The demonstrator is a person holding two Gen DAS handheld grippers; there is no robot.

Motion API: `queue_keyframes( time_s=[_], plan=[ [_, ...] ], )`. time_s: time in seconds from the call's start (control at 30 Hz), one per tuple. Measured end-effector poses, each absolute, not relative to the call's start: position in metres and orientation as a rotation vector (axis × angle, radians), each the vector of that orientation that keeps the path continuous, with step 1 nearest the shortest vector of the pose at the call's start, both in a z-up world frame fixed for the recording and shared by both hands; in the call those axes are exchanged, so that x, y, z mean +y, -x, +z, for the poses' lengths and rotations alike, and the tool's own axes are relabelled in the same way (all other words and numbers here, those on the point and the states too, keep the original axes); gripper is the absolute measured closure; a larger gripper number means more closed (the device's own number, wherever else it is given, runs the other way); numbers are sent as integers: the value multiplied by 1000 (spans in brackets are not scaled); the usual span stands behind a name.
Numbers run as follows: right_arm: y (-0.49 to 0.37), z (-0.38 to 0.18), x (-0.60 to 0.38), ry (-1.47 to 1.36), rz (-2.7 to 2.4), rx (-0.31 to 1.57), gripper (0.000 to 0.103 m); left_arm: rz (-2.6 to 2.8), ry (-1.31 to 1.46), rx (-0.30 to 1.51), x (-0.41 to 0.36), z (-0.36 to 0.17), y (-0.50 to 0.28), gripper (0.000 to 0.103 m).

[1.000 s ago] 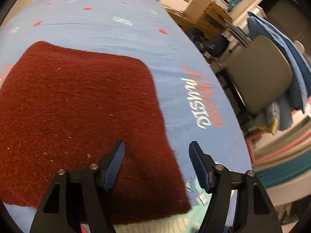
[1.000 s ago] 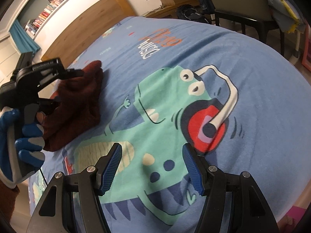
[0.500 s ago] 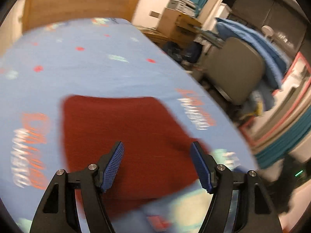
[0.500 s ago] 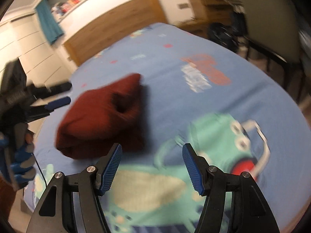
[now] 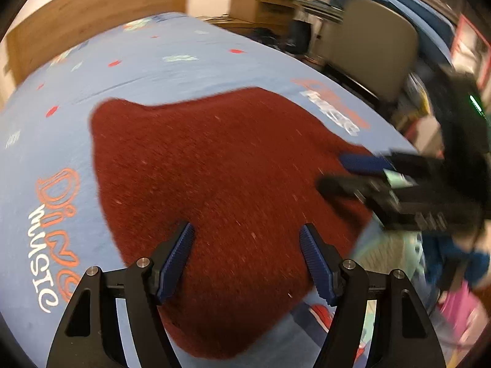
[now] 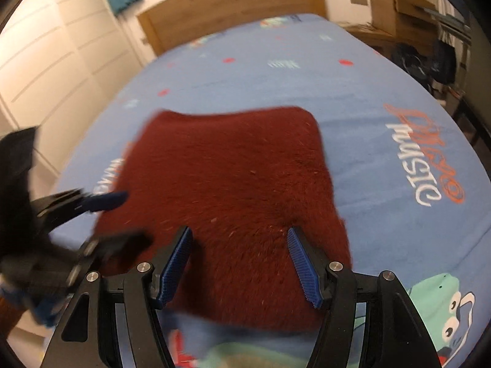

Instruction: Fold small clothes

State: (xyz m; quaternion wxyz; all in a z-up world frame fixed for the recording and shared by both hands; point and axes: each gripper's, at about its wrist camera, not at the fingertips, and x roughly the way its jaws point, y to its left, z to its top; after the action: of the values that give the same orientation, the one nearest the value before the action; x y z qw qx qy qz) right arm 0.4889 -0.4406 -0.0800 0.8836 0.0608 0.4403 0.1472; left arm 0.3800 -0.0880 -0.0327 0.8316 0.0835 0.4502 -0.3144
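A dark red fuzzy garment lies folded on the blue printed bedspread; it also shows in the right wrist view. My left gripper is open and empty, just above the garment's near part. My right gripper is open and empty over the garment's near edge. The right gripper shows blurred in the left wrist view, at the garment's right edge. The left gripper shows blurred in the right wrist view, at the garment's left edge.
A wooden headboard stands at the far end of the bed. A chair with blue cloth stands right of the bed, with cardboard boxes and shelves behind. White wardrobe doors are on the left.
Both grippers have swung in toward the red garment from either side and are now over its near part. Both stay open. The garment still lies flat on the bed.
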Motion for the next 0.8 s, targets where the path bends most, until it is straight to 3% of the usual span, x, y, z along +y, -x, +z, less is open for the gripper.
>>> queue_keyframes(
  time_s=[0.33,0.67,0.8],
  plan=[
    [-471,-108,-451,-125,303,891,36,-636,-210,949,-89,-53,-375,35],
    [-462,-74,-450,-73,325,930,36,-601,-76,884,-68,-5,-389,35],
    [-467,-56,-449,-96,322,870,36,-572,-112,908,-78,-17,-402,35]
  ],
)
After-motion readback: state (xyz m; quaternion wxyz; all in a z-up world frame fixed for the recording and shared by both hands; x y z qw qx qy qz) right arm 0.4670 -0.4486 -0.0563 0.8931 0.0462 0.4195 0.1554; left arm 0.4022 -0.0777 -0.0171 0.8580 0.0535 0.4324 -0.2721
